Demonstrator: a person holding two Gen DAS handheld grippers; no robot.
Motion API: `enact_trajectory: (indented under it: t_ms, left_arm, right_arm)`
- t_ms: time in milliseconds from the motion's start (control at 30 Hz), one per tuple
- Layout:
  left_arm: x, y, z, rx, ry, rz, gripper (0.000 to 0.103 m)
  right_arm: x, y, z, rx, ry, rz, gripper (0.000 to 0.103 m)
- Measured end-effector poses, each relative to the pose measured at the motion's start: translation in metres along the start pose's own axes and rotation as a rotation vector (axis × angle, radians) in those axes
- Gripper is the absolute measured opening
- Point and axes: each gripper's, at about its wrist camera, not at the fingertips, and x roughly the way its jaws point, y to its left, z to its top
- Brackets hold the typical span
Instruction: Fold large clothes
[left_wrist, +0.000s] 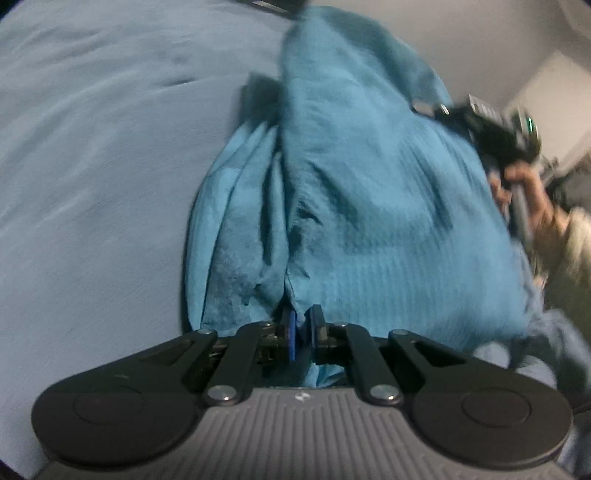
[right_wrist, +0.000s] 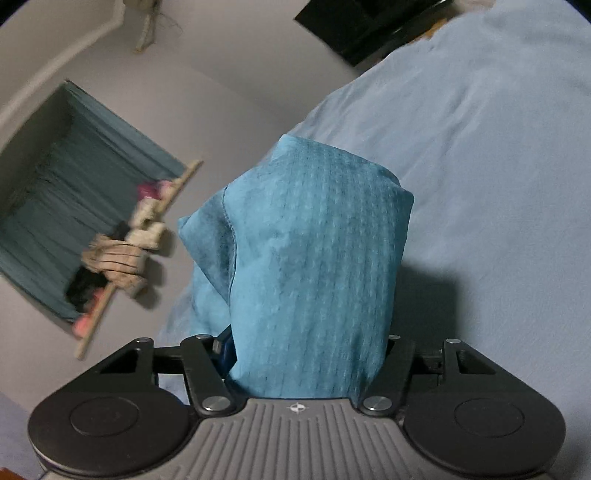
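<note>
A large teal garment (left_wrist: 369, 184) hangs bunched over a pale blue bed sheet (left_wrist: 92, 166). My left gripper (left_wrist: 303, 325) is shut on a thin edge of it, and the fabric rises away from the blue pads in folds. In the left wrist view the right gripper (left_wrist: 436, 109) sits at the cloth's far right edge, held by a person's hand (left_wrist: 524, 192). In the right wrist view a thick fold of the garment (right_wrist: 314, 240) fills the right gripper (right_wrist: 306, 347) from side to side. It touches the left pad and hides the right one.
The bed sheet (right_wrist: 498, 147) stretches to the right and far side. A wall niche with a teal curtain (right_wrist: 66, 192) holds a rod hung with bundled cloths (right_wrist: 125, 254). Dark furniture (right_wrist: 369, 26) stands past the bed's far end.
</note>
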Motion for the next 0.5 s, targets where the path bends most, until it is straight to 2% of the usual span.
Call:
enact_trajectory:
  t_ms: [67,167,267,300,400,500]
  left_arm:
    - [0.028,-0.019,0.012,0.032,-0.02,-0.015,0.002]
    - [0.068,-0.041,0.029,0.007,-0.052,-0.071,0.002]
    - [0.089,-0.062,0.036,0.058,-0.078,-0.08,0.002]
    - [0.093,-0.066,0.035,0.068,-0.077,-0.081,0.002]
    - [0.095,-0.063,0.034,0.046,-0.059,-0.121,0.002]
    - [0.091,-0.059,0.038,0.035,-0.063,-0.148,0.002]
  right_arm:
    - [-0.02,-0.006,0.031,-0.033,0.007,-0.08,0.064]
    - [-0.04,-0.008,0.078,-0.106,-0.002,-0.178,0.07]
    - [-0.046,-0.012,0.112,-0.161,-0.048,-0.284,0.083]
    - [-0.045,-0.019,0.116,-0.157,-0.063,-0.324,0.089]
    - [-0.032,-0.042,0.112,-0.124,-0.074,-0.464,0.097]
    - [-0.037,-0.059,0.102,-0.107,-0.162,-0.487,0.101]
